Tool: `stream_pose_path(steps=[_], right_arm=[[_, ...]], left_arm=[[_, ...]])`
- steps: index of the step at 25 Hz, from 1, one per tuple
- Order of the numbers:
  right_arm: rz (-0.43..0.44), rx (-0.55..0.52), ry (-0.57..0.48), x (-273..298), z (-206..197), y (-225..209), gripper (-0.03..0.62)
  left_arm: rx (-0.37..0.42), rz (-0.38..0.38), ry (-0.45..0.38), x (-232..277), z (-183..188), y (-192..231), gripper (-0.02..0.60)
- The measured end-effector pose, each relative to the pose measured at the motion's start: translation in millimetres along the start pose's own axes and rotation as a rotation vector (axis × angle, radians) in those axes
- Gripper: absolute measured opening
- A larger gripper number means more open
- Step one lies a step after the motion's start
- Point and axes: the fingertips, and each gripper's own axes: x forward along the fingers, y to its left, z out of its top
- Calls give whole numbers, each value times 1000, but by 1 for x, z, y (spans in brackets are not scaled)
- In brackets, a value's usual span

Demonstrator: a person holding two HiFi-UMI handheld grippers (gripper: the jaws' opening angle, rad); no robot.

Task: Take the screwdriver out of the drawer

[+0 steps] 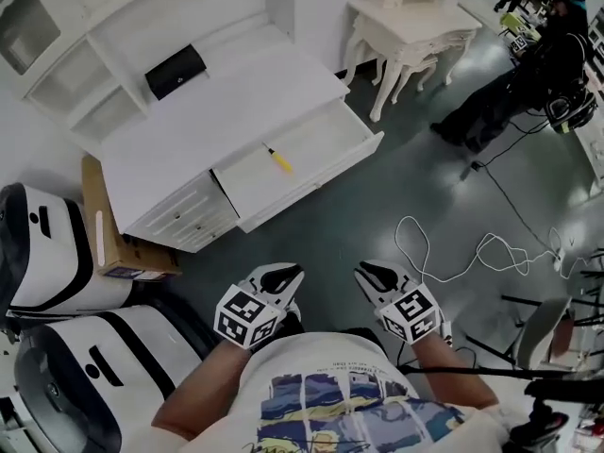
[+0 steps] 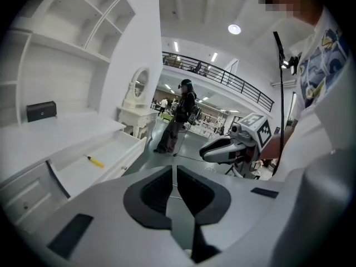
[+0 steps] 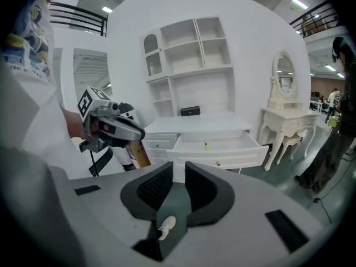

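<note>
A yellow-handled screwdriver (image 1: 277,159) lies in the open drawer (image 1: 321,183) of a white desk (image 1: 217,111), ahead of me and to the left. Both grippers hang low near my body, well short of the drawer. My left gripper (image 1: 288,274) has its jaws shut with nothing between them, as the left gripper view (image 2: 174,171) confirms. My right gripper (image 1: 366,270) stands a little open and empty, with a gap between its pads (image 3: 179,168). The screwdriver (image 2: 95,161) shows far off in the left gripper view, and as a small yellow mark (image 3: 206,146) in the right gripper view.
A black box (image 1: 176,71) sits on the desk top under white shelves. A cardboard box (image 1: 104,234) and white-and-black machines (image 1: 57,262) stand at the left. A white dressing table (image 1: 411,26), a person (image 1: 514,88) and a white cable (image 1: 453,253) on the floor are to the right.
</note>
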Motion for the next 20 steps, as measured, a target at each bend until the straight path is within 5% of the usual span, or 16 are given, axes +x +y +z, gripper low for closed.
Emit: stream_pose_path(steps=[4,8,13,20], right_arm=[[-42,29,15,27,25,-12,133],[-51,45,33,41,36,-23,133],[-48,75,49,55,43,-78,129],[97,-9,72,97,83,-157,127]], left_arm=[[-8,-20,9,16,21,55,17],[-140,11,0,36,28,110,70],[-366,130,-46,77,37,182,81],[-613,366,-23,141,30,281,107]])
